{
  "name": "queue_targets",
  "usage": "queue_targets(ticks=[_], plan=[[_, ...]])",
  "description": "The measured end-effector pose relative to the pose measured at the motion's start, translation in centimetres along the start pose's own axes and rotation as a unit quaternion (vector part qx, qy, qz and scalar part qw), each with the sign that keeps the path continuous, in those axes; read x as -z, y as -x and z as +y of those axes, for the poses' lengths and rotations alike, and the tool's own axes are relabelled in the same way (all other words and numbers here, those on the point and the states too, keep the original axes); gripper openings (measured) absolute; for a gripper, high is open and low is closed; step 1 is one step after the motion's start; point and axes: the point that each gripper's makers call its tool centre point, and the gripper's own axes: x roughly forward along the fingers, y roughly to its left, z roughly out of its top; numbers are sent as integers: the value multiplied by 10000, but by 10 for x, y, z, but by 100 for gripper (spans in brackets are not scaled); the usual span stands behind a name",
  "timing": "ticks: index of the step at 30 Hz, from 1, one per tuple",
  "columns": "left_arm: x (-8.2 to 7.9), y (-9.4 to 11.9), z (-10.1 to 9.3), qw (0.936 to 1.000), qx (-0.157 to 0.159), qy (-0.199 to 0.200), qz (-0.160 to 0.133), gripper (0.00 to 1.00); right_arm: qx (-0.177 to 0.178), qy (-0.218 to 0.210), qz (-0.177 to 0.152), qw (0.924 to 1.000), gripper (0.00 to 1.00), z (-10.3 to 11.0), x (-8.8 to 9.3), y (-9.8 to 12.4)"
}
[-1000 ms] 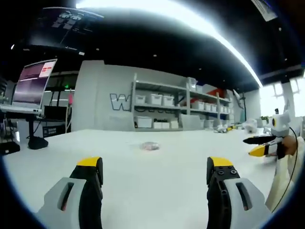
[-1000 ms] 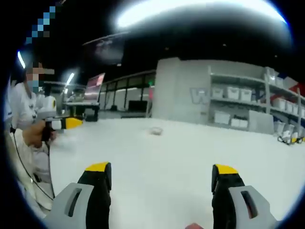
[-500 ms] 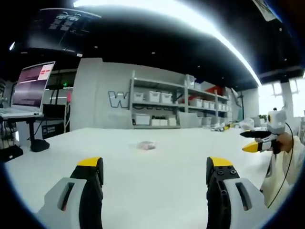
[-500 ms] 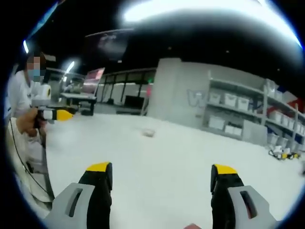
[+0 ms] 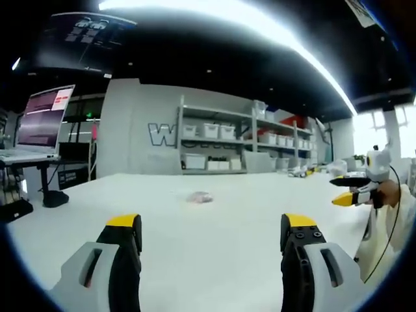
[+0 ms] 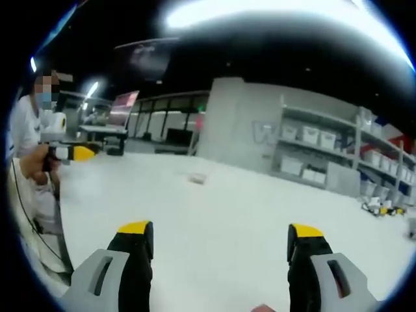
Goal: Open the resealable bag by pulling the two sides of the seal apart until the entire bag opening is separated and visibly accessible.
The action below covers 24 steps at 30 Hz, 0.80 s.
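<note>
A small clear resealable bag (image 5: 200,197) with pinkish contents lies flat far out on the white table (image 5: 214,240); in the right gripper view the bag (image 6: 195,178) is a small pale patch. My left gripper (image 5: 211,237) is open, its yellow-tipped jaws wide apart and well short of the bag. My right gripper (image 6: 221,244) is open too, also far from the bag. The right gripper (image 5: 351,195) appears at the right edge of the left gripper view, held in a hand. The left gripper (image 6: 75,153) shows at the left of the right gripper view.
A person in white (image 6: 29,169) stands at the table's edge. Shelving with white bins (image 5: 227,146) lines the grey back wall. A monitor on a stand (image 5: 42,130) is at the left. Small objects (image 6: 383,207) sit at the far right of the table.
Both views have shifted slightly with the hands. The bag lies where it was. Both grippers stay open and empty.
</note>
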Motion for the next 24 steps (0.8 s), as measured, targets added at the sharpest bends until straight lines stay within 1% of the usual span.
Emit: queue_targets(ticks=[7,15,24], plan=[[2,1,0,10000,-14,-6,28,87,6,43,6,10000,85,-2,1,-1],[4,1,-2,10000,13,-1,52,87,13,192,49,9998,85,-6,1,-6],[3,1,-2,10000,23,-5,40,87,-38,241,137,9996,85,-6,6,-9]])
